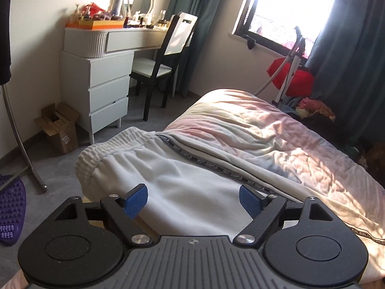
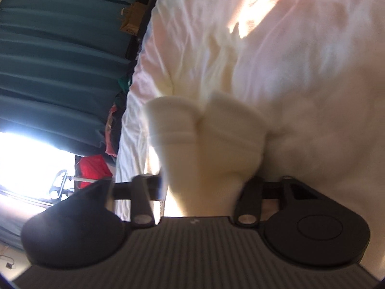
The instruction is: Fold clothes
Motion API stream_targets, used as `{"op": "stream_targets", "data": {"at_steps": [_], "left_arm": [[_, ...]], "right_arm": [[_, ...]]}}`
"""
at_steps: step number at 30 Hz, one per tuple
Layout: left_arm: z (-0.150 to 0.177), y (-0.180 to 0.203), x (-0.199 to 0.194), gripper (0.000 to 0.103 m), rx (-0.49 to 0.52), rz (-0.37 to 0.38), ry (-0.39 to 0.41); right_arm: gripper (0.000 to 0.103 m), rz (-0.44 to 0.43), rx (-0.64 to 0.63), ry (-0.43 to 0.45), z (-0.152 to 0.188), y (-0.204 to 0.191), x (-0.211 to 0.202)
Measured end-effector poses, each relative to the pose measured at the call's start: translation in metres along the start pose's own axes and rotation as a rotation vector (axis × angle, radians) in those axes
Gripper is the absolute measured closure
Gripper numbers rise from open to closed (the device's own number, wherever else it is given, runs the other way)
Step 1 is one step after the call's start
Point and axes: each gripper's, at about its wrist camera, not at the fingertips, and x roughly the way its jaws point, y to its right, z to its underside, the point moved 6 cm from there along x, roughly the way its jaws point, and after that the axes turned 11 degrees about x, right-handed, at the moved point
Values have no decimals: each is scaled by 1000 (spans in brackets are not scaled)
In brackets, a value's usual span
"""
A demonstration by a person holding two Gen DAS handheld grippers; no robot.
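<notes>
- Left gripper (image 1: 193,200): jaws stand wide apart, blue pads (image 1: 136,201) exposed, nothing between them. The pads hover just above the white trousers (image 1: 182,180) and do not press on the cloth.
- White trousers, left wrist view: laid on the bed (image 1: 300,144), ribbed waistband (image 1: 96,154) at the left near the bed edge, the body running right and toward the camera beneath the jaws. A dark printed stripe (image 1: 211,162) runs along the far side of the garment.
- Bed cover: pale pink, creased, sunlit; it extends right of the trousers.
- Background, left to right: white drawer unit (image 1: 105,84), dark chair (image 1: 166,55), window (image 1: 288,4), red item (image 1: 291,74) under the window.
- Right gripper (image 2: 204,187): jaws narrowed around a bunched fold of cream-white cloth (image 2: 204,144); the pads are hidden by the fabric. The picture is blurred.
- Cloth, right wrist view: rises from between the jaws as two rounded lobes, ribbed across the middle, with the pale bed cover (image 2: 300,60) behind it.
- Teal curtain (image 2: 60,60) fills the left of this view.
</notes>
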Motion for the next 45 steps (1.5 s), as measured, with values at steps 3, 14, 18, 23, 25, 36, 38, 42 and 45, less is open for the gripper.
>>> {"op": "stream_targets", "data": {"at_steps": [3,14,18,23,25,36,38,42,45], "left_arm": [[-7,38,0,17,51,38,39],[41,207,78,16,262,175,-19],[69,229,109,16,343,144,-78],[99,232,128,13,451,107,-127],[102,233,129,11,468,99,-124],[99,231,131,7,480,118,-114],[94,230,129,7,472,128,-108],[79,223,121,7,433,154,-67],[64,212,112,7,401,160,-27]], "right_arm": [[87,44,-47,23,-4,-1,-3],[90,17,-135,78,0,-21,-20],[90,21,-168,101,-2,-23,-28],[90,29,-178,111,0,-24,-33],[90,27,-191,118,1,-28,-33],[90,-17,-594,254,38,-98,-54],[90,-47,-716,293,54,-116,-65],[90,-130,-973,368,103,-148,-93],[90,-215,-1143,399,155,-166,-107]]}}
